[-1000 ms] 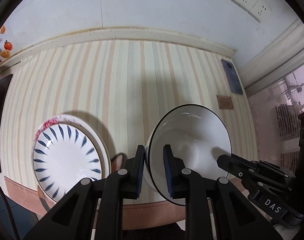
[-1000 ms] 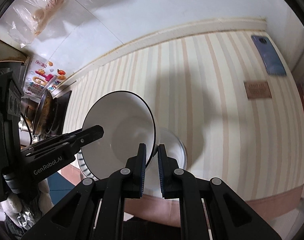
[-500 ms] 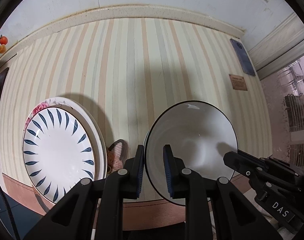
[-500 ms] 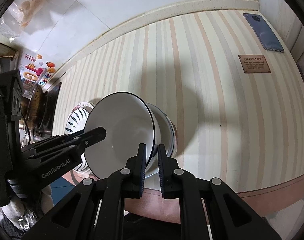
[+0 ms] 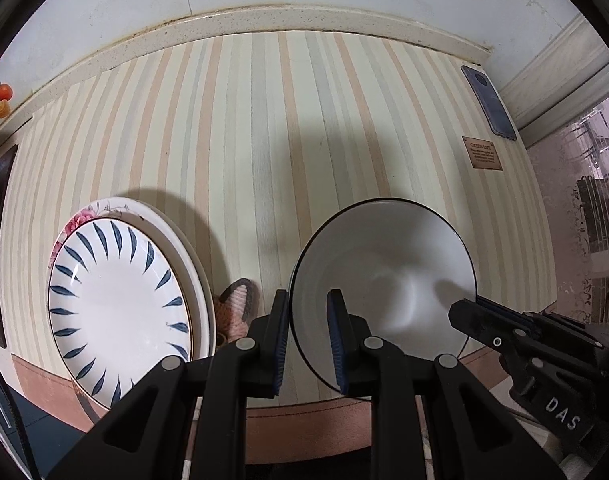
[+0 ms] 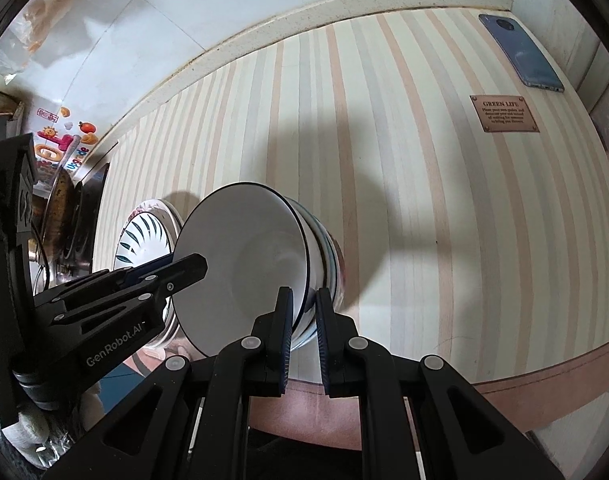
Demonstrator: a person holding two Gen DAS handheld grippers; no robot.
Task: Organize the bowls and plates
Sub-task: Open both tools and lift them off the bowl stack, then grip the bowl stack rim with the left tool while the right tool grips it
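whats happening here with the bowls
A person with two handheld claws is stacking dishes on a striped countertop. Both the left claw and the right claw grip opposite rims of a white bowl with a thin dark rim, tilted over another bowl beneath it. A white plate with blue leaf marks sits stacked to the left.

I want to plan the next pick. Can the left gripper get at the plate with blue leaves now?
Probably not yet: the left gripper is shut on the white bowl. The blue-leaf plate itself lies uncovered beside it.
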